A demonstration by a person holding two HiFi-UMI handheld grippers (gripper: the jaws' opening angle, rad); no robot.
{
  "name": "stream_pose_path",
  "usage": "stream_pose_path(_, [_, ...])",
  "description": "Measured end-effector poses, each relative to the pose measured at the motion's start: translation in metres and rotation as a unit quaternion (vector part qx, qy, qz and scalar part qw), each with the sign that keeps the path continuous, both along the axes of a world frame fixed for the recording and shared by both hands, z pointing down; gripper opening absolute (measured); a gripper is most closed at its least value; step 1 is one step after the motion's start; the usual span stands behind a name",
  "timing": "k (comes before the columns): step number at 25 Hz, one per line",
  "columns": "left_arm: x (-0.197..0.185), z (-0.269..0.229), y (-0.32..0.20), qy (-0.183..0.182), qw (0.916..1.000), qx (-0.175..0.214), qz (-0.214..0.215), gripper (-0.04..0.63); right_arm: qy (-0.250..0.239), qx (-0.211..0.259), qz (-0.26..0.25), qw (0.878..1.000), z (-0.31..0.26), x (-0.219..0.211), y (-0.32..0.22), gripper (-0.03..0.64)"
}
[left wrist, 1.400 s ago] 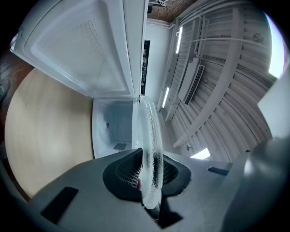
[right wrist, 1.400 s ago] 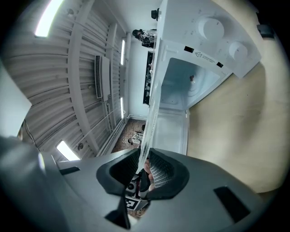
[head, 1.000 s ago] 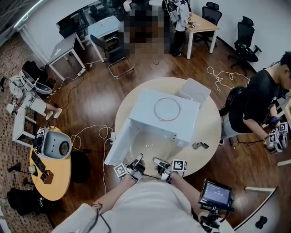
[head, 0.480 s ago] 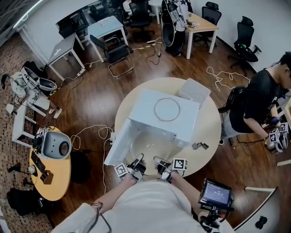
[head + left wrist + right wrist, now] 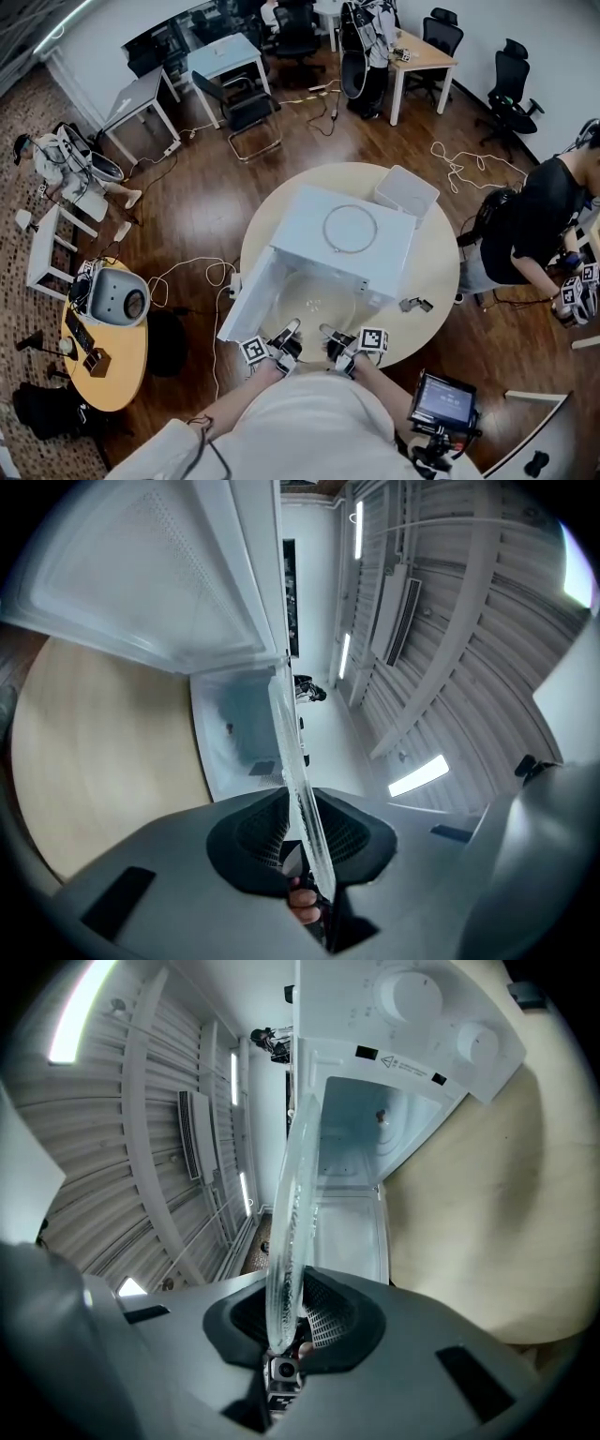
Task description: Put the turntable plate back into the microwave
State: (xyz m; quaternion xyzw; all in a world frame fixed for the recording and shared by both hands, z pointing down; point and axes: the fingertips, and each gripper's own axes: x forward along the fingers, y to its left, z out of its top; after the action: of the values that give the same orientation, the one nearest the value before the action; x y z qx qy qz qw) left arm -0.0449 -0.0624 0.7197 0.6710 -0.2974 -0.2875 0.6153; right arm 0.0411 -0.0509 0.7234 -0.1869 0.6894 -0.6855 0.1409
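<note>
The glass turntable plate [image 5: 314,302] hangs level just in front of the open microwave [image 5: 342,234]. Its far edge reaches toward the cavity mouth, though you can't tell from above whether it has crossed the sill. You carry it only by its near rim. Your left claw [image 5: 305,841] is closed down nearly all the way on that rim, and your right claw [image 5: 295,1321] has just been closing and now pinches the rim beside it.

That grip is the main risk. Both claws bite a thin, smooth glass edge on the same side, so the whole plate sticks out unsupported. A jolt or a loosened pinch likely lets it droop or slide out, and it would drop onto the counter [image 5: 436,272] or the cavity floor and chip.

If your hands advance unevenly, you twist the glass between the two grips and could work one of them loose.

Watch the opening too. The door [image 5: 246,295] stands open on the left and the control side frames the right, so a skewed approach probably knocks the rim against either one.

A thin ring [image 5: 350,226] lies on top of the microwave. If that is the roller support, the plate will probably sit badly without it.
</note>
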Motion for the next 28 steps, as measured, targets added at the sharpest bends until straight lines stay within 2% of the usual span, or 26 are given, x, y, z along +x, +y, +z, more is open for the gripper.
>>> stream_pose_path(3, [-0.002, 0.003, -0.002, -0.019, 0.9998, 0.002, 0.001, 0.054, -0.008, -0.003, 0.004, 1.000, -0.001, -0.003, -0.004, 0.041])
stream_pose_path(7, [-0.005, 0.009, -0.001, -0.016, 0.9997, -0.018, -0.004, 0.077, 0.007, -0.007, 0.016, 1.000, 0.008, 0.001, -0.011, 0.041])
stream_pose_path(13, [-0.015, 0.020, -0.003, -0.020, 0.9990, -0.040, -0.008, 0.077, 0.008, -0.014, 0.024, 1.000, 0.014, -0.001, -0.019, 0.041])
stream_pose_path(22, [-0.027, 0.029, -0.005, -0.039, 0.9978, -0.054, 0.008, 0.077, 0.015, -0.010, 0.029, 0.999, 0.024, -0.014, -0.033, 0.041])
stream_pose_path(28, [-0.038, 0.038, -0.006, -0.051, 0.9955, -0.077, 0.021, 0.077, 0.021, -0.015, 0.046, 0.999, 0.033, -0.023, -0.045, 0.041])
